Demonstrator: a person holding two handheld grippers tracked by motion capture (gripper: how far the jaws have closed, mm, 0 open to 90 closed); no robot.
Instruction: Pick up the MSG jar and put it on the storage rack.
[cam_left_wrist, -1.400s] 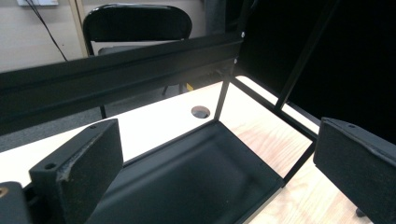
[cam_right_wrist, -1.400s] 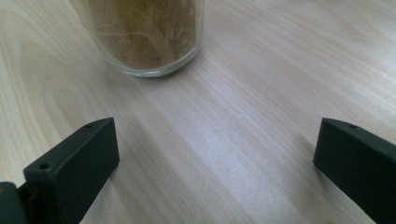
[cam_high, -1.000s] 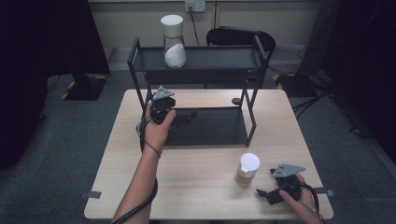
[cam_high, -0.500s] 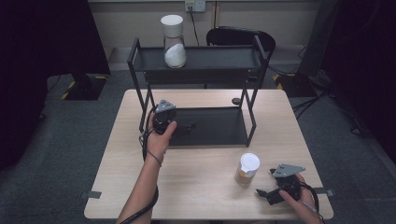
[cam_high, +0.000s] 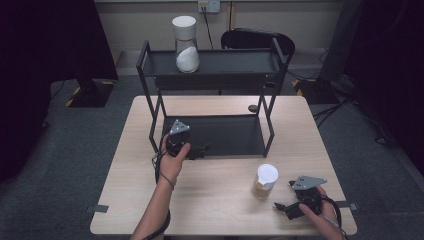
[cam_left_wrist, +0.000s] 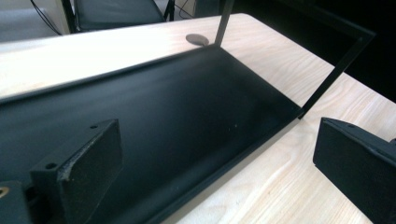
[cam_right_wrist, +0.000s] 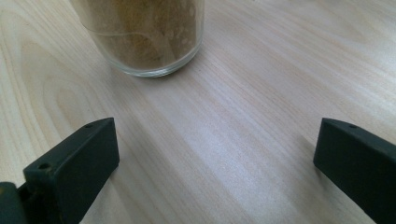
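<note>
A glass jar (cam_high: 264, 181) of brown powder with a white lid stands upright on the table (cam_high: 120, 200), near the front right, clear of the rack (cam_high: 150, 95). In the right gripper view the jar's base (cam_right_wrist: 144, 37) sits ahead of the jaws, a little to their left, with bare wood between.

The right gripper (cam_high: 287, 209) lies low at the table's front right corner, just beside the jar but not touching it. Its jaws are spread wide apart with nothing between them.

The left gripper (cam_high: 197, 150) is held at the front left of the rack's lower shelf (cam_high: 235, 135). Its jaws are also wide apart and hold nothing; one hangs over the shelf (cam_left_wrist: 187, 116), the other over the wood beyond the shelf's edge.

On the rack's top shelf stands a second jar (cam_high: 186, 44), white-lidded, with white powder. A chair (cam_high: 260, 40) sits behind the table.
</note>
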